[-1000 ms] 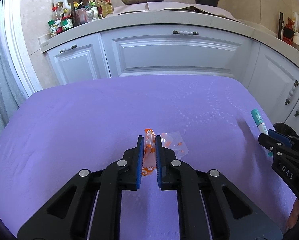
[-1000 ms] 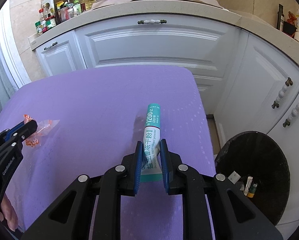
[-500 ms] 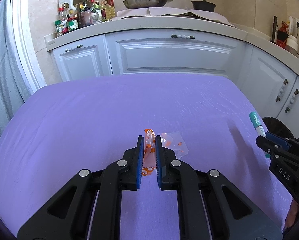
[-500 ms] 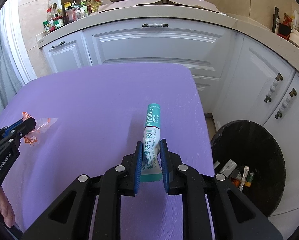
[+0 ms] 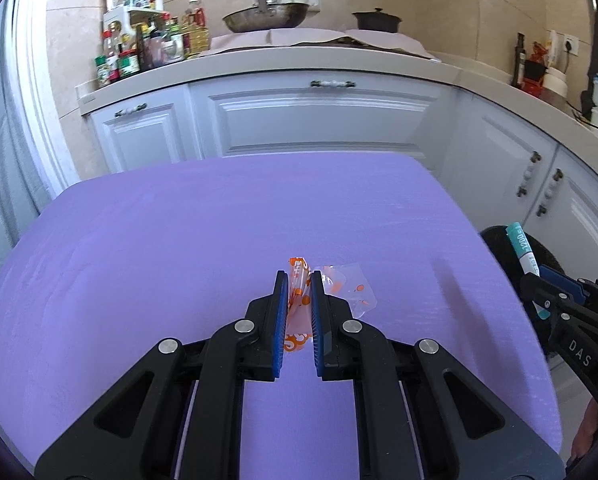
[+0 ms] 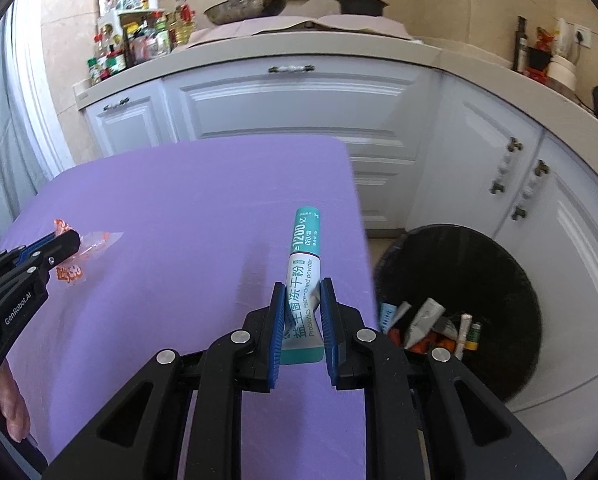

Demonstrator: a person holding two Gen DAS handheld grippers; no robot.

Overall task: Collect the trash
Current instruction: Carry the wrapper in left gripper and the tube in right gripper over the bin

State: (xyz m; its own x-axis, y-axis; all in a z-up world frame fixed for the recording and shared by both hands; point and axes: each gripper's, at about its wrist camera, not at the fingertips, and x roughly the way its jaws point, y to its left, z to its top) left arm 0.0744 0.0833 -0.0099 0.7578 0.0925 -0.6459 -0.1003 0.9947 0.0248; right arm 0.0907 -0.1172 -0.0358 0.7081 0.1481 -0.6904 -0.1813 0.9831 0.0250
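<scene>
Right now the left tongs (image 5: 297, 280) are clamped on a clear wrapper with orange print (image 5: 331, 290), whose loose clear part spreads out to the right of the blue pads and lies just over the purple worktop (image 5: 179, 240). The right tongs (image 6: 302, 286) are closed on a teal-and-white powder sachet (image 6: 305, 260), gripping its lower half so that the teal end sticks out far beyond the pads, over the right edge of the worktop.

From the right wrist view, the left tongs appear at the left edge with the wrapper pinched at their tips, and a bit of the person's hand (image 6: 13, 404) shows below them. From the left wrist view, the right tongs sit at the right edge, with the sachet pointing up and away.

Just right of the worktop, down on the floor, stands a black trash bin (image 6: 479, 264) with several wrappers and sachets already lying in its bottom. The sachet is near the bin but not over its opening.

Beyond the worktop run white cabinets (image 6: 291, 108) under a pale kitchen counter (image 5: 299, 58). On that counter stand a cluster of bottles and jars (image 5: 147, 52) at far left, a wok (image 5: 265, 18) and a dark lidded pot (image 5: 377, 20) farther right.
</scene>
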